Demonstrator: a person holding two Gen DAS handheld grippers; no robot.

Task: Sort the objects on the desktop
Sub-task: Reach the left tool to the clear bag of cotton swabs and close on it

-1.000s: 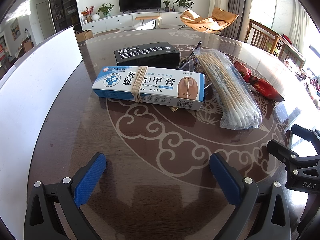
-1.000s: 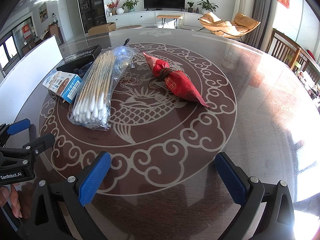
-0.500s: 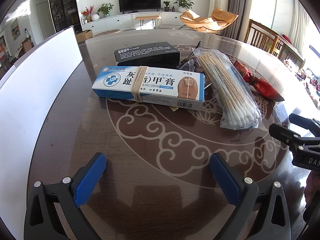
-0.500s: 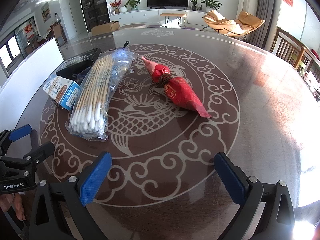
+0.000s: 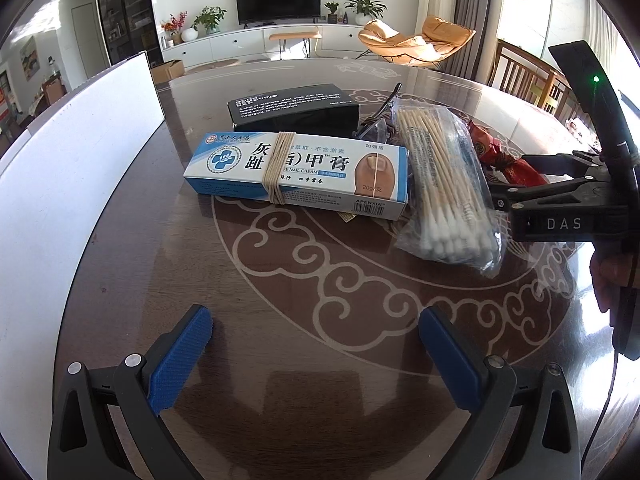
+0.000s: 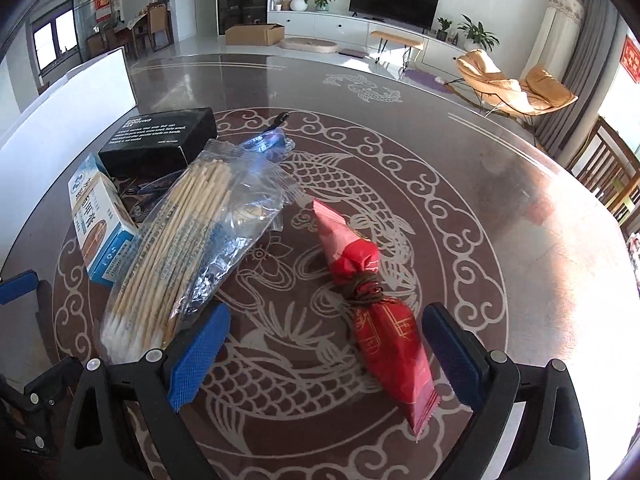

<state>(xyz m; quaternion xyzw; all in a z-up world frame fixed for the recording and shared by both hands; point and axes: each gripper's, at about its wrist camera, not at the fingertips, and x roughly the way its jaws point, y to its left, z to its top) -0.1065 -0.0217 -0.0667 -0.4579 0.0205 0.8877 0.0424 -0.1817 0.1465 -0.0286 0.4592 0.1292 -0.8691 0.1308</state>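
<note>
A red snack packet [image 6: 380, 320] tied with brown string lies on the patterned table. My right gripper [image 6: 326, 320] stands open over it; the packet's near half lies between the blue pads without touching them. A clear bag of cotton swabs [image 6: 188, 240] lies just left of the left finger [image 6: 200, 352]. Further left are a blue and white nail cream box [image 5: 300, 172] bound with rubber bands and a black box [image 5: 292, 106] behind it. My left gripper [image 5: 314, 324] is open and holds nothing, short of the cream box. In the left wrist view the right gripper's body [image 5: 560, 200] hides part of the red packet [image 5: 516, 168].
A white board [image 5: 80, 160] stands along the table's left edge. A dark blue wrapped item [image 6: 276, 140] and a black clip lie behind the swab bag. Wooden chairs [image 6: 612, 176] stand at the right, and a bright sunlit patch covers the table's right side.
My right gripper has moved forward to the red packet and rolled a little; the packet now lies between its fingers. The left gripper has stayed still.
</note>
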